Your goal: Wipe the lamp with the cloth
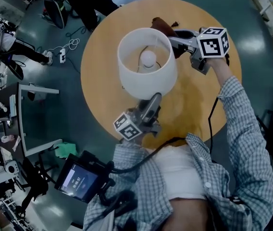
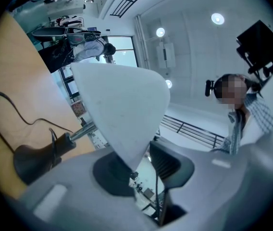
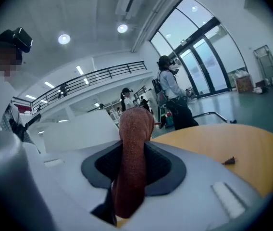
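a: two grippers and one lamp. where does the lamp [image 1: 148,81] stand?
b: upright on the round wooden worktop [image 1: 103,57], toward its far side. the head view looks down into its white shade [image 2: 122,105], with the bulb [image 1: 148,57] showing inside.
a: and the left gripper [image 1: 154,100]?
b: it reaches in from the near side. its jaws are narrow and closed on the lower rim of the shade. in the left gripper view the rim dips down between the two dark pads. under the shade that view also shows the metal stem, the dark base [image 2: 31,161] on the worktop and a black cord [image 2: 9,101] looping away from it.
a: the cloth?
b: the reddish-brown cloth [image 3: 132,162] is pinched in the jaws of the right gripper [image 1: 177,36]. they stand partly apart around its thickness, and a folded end sticks up past the pads. in the head view that gripper is at the shade's far right, with the cloth just beside the upper rim. whether it touches the shade i cannot tell.
a: anything else on the worktop?
b: one small dark scrap [image 3: 229,160], lying on the wood to the right of those jaws.
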Demonstrator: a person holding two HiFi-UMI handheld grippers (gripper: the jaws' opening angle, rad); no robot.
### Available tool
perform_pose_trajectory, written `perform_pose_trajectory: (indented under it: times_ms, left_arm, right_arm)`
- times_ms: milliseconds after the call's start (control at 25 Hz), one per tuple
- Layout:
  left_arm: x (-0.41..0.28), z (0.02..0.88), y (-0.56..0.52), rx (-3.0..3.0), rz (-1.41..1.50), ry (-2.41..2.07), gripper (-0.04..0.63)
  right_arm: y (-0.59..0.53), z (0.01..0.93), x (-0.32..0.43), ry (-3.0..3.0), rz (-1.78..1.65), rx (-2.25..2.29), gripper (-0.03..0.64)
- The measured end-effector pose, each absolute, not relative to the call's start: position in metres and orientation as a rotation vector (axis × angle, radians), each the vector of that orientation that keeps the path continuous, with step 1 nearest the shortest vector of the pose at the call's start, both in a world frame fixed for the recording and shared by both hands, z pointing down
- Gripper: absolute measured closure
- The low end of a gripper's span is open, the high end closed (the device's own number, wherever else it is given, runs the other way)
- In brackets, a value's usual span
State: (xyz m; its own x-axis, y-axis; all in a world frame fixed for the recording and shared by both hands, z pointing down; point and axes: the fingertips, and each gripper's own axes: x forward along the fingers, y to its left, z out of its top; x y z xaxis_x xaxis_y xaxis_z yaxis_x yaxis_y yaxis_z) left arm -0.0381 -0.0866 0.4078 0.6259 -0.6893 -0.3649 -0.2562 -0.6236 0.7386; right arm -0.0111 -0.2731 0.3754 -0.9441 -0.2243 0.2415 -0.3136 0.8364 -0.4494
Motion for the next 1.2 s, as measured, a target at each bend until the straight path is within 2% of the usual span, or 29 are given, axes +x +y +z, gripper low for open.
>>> perform_pose_trajectory:
  times_ms: [280, 480, 840, 1000, 1200]
  left_arm:
    - [-0.036, 0.401, -0.088, 2.192, -0.86, -0.741, 0.499]
    - [-0.036, 0.405, -0.091, 2.181, -0.855, -0.746, 0.497]
    - [-0.035, 0.411, -0.091, 2.182, -0.847, -0.74, 0.497]
    - [-0.033, 0.412, -0.091, 2.186, -0.84, -0.729, 0.497]
    - [-0.034, 0.411, -0.09, 2.187, -0.841, -0.731, 0.497]
  right_arm:
    - [-0.281, 0.294, -0.06, -2.879, 0.485, 0.078, 0.5]
    - [-0.289, 0.334, -0.086, -2.69, 0.455, -0.105, 0.5]
    - [-0.302, 0.45, -0.102, -2.345, 0.461, -0.139, 0.5]
    - [-0.297, 0.439, -0.102, -2.304, 0.36, -0.234, 0.502]
    - [-0.281, 0.378, -0.11, -2.267, 0.235, -0.439, 0.502]
